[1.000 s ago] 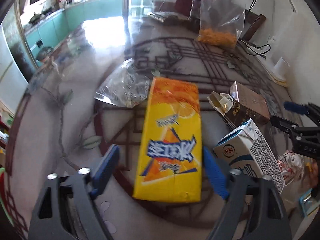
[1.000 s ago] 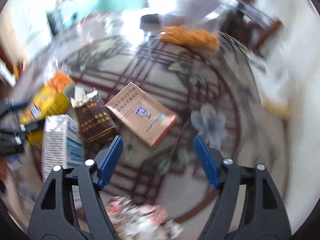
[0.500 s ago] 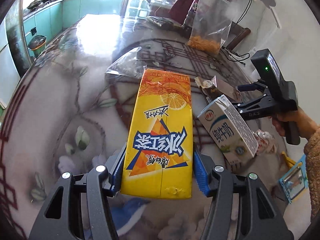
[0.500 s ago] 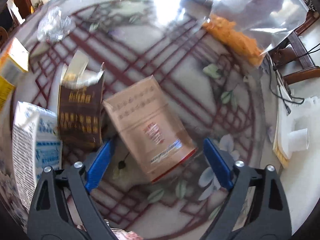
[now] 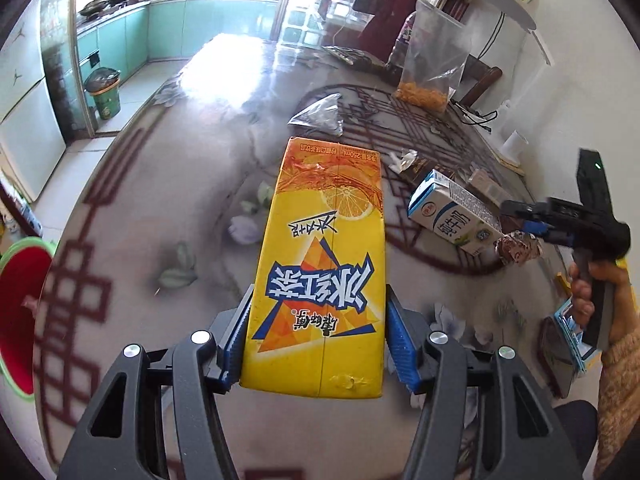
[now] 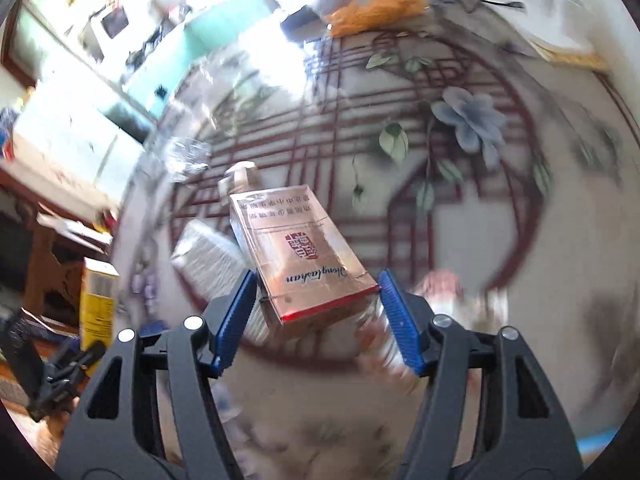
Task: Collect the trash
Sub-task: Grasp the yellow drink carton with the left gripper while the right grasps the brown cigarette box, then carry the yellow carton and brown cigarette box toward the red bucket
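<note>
My left gripper point(image 5: 316, 344) is shut on a yellow iced-tea carton point(image 5: 320, 264) and holds it above the table. My right gripper point(image 6: 318, 320) is shut on a tan cigarette pack point(image 6: 300, 252), lifted off the table; it also shows in the left wrist view point(image 5: 528, 216) at the right. A white milk carton point(image 5: 452, 216) lies on the table, with a crumpled wrapper point(image 5: 516, 248) beside it and a brown pack point(image 5: 416, 168) behind it. The milk carton shows blurred in the right wrist view point(image 6: 208, 256).
A red bin with a green rim point(image 5: 20, 300) stands at the left below the table edge. A clear plastic bag point(image 5: 320, 114) and a bag of orange snacks point(image 5: 428, 80) lie farther back on the patterned round table point(image 5: 180, 200). A blue-edged item point(image 5: 572, 332) lies by the right edge.
My left gripper closed on the yellow carton and lifted it. My right gripper moved onto the tan cigarette pack, closed on it and raised it.
</note>
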Available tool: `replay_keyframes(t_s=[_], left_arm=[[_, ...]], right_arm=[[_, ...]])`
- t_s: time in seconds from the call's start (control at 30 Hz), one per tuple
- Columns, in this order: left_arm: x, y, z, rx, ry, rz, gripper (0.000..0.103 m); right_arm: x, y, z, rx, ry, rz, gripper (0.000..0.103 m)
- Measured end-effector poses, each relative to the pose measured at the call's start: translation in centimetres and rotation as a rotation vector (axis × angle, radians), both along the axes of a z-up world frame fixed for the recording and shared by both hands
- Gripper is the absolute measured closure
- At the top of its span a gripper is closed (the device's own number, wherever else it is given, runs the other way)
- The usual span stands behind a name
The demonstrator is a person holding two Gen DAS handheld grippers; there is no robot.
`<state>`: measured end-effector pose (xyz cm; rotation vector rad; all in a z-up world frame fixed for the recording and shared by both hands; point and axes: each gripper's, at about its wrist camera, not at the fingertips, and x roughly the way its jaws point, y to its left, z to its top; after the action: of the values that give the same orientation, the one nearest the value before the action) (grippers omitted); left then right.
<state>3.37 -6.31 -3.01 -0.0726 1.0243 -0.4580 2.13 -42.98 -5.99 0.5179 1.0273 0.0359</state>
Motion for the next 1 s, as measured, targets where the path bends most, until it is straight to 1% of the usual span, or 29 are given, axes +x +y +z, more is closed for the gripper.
replay_keyframes(t_s=[0.1, 0.17, 0.33, 0.37, 0.4, 0.47, 0.53, 0.6, 0.67, 0.73, 0.77, 0.87, 0.9, 0.97, 1.0], left_arm=[[-0.9, 1.0, 0.2, -0.01, 0.003, 0.014, 0.047], [-1.3, 1.6, 0.3, -0.014, 0.0, 0.02, 0.047], [-2.2, 3.1, 0.6, -0.021, -0.004, 0.043, 0.047], [-2.4, 3.3, 0.7, -0.023, -0.005, 0.046, 0.047], [-2.6, 3.6, 0.8, -0.023, -0.008, 0.049, 0.047], [-2.9, 4.0, 1.0, -0.022, -0.012, 0.053, 0.047], [-3.3, 4.6, 1.2, -0.027, -0.015, 0.059, 0.047], [-3.7, 5.3, 1.3, -0.027, -0.021, 0.065, 0.047], [-3.9, 6.1, 1.3, -0.027, -0.023, 0.076, 0.047], [-4.1, 7.0, 1.1, -0.027, -0.02, 0.094, 0.047], [-4.1, 7.6, 1.0, -0.028, -0.016, 0.106, 0.047], [-4.1, 9.1, 0.6, -0.031, -0.004, 0.136, 0.047], [-4.0, 9.6, 0.5, -0.033, 0.0, 0.146, 0.047], [-4.0, 10.4, 0.5, -0.036, 0.004, 0.165, 0.047], [-4.0, 10.8, 0.5, -0.039, 0.002, 0.172, 0.047]], right_arm=[[-3.1, 1.0, 0.5, 0.117, -0.049, -0.071, 0.041], [-5.0, 2.7, 0.9, 0.166, -0.08, -0.08, 0.042], [-7.6, 7.6, 1.3, 0.173, -0.11, -0.023, 0.042], [-8.0, 8.3, 1.1, 0.188, -0.116, -0.017, 0.042], [-8.4, 8.9, 0.9, 0.224, -0.121, -0.011, 0.042], [-8.7, 9.5, 0.3, 0.296, -0.122, -0.004, 0.043], [-8.6, 10.3, -0.9, 0.363, -0.103, 0.003, 0.043], [-8.4, 11.1, -1.9, 0.382, -0.076, 0.008, 0.043], [-8.3, 12.1, -2.5, 0.362, -0.049, 0.016, 0.043], [-8.2, 12.7, -2.5, 0.348, -0.038, 0.028, 0.043], [-8.2, 13.2, -2.4, 0.321, -0.035, 0.033, 0.043], [-7.5, 15.0, -1.8, 0.137, -0.013, 0.073, 0.043], [-7.2, 15.7, -1.9, 0.06, -0.001, 0.101, 0.043], [-7.0, 16.9, -2.0, -0.003, 0.013, 0.142, 0.043], [-6.9, 17.2, -2.1, -0.014, 0.017, 0.153, 0.042]])
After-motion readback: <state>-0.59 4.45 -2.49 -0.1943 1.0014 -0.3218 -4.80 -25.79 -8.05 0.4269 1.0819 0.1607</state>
